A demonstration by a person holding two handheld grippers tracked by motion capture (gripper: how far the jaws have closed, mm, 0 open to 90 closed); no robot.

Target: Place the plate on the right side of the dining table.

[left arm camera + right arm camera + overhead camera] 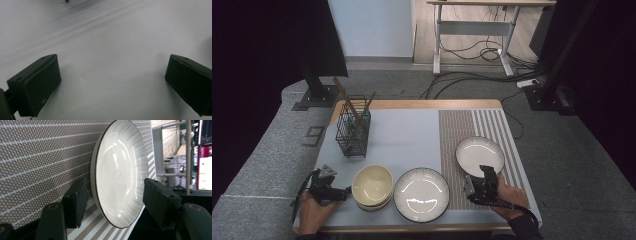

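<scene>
Your right tool [486, 171] sat at the near rim of the small white plate [479, 154] on the striped mat [462, 131], with its jaws spread wide on either side of that rim; whether they touched it was hard to tell. In the right gripper view the plate [120, 173] appeared tipped on edge and was partly cut off by your tool [113, 195]. Your left tool [341, 192], wide open, held nothing over the bare tabletop [112, 50] beside the stacked cream bowls [372, 186]. The larger plate [421, 194] lay empty. The wire basket [353, 131] held wooden utensils [349, 102], their lower ends hidden.
</scene>
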